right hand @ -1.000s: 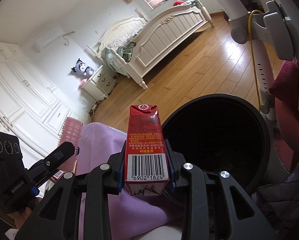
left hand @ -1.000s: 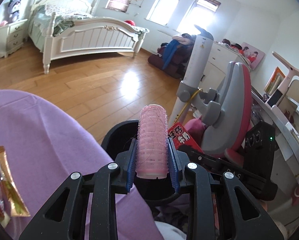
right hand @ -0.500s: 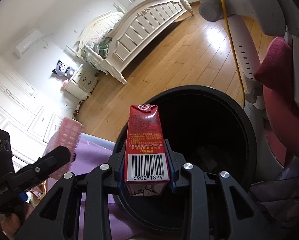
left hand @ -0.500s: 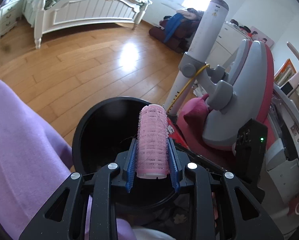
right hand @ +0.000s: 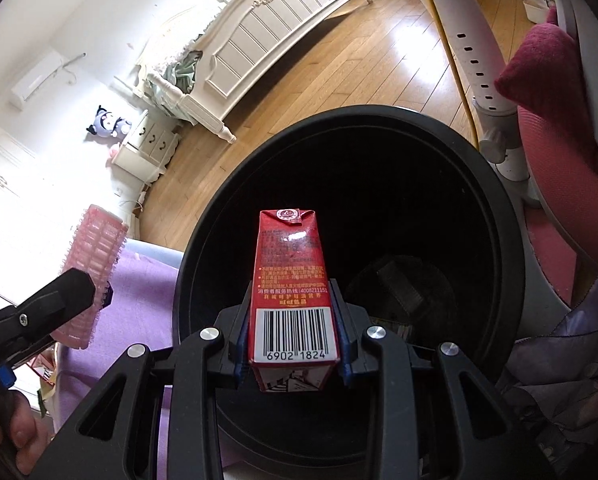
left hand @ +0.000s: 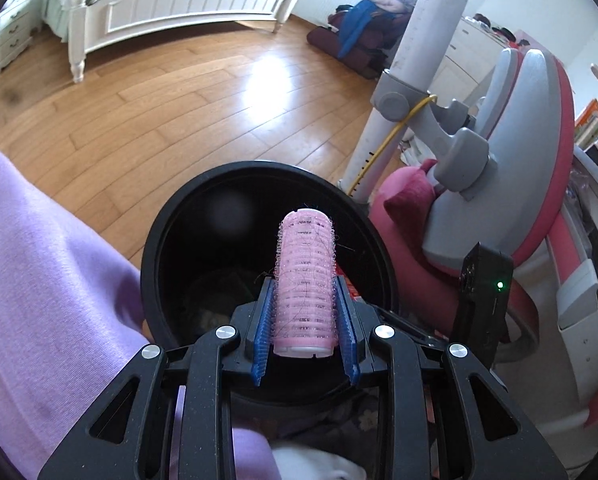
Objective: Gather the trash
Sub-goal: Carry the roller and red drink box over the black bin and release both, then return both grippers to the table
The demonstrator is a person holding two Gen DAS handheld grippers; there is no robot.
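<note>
So both tools are loaded right over the bin [right hand: 499, 208]. The left tool [left hand: 303, 316] is clamped on a pink hair roller [left hand: 305, 280], and the right tool [right hand: 291, 336] is squeezing a red carton [right hand: 289, 272], barcode facing up. Both pieces hang above the bin's dark opening, with some trash [right hand: 399, 284] lying at the bottom.

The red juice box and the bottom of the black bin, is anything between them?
No. In the right wrist view the red juice box hangs over the black bin; only empty dark space lies below.

Glossy red carton [right hand: 291, 280], bristly pink roller [left hand: 305, 280], seemingly matt plastic bin [right hand: 499, 216].
</note>
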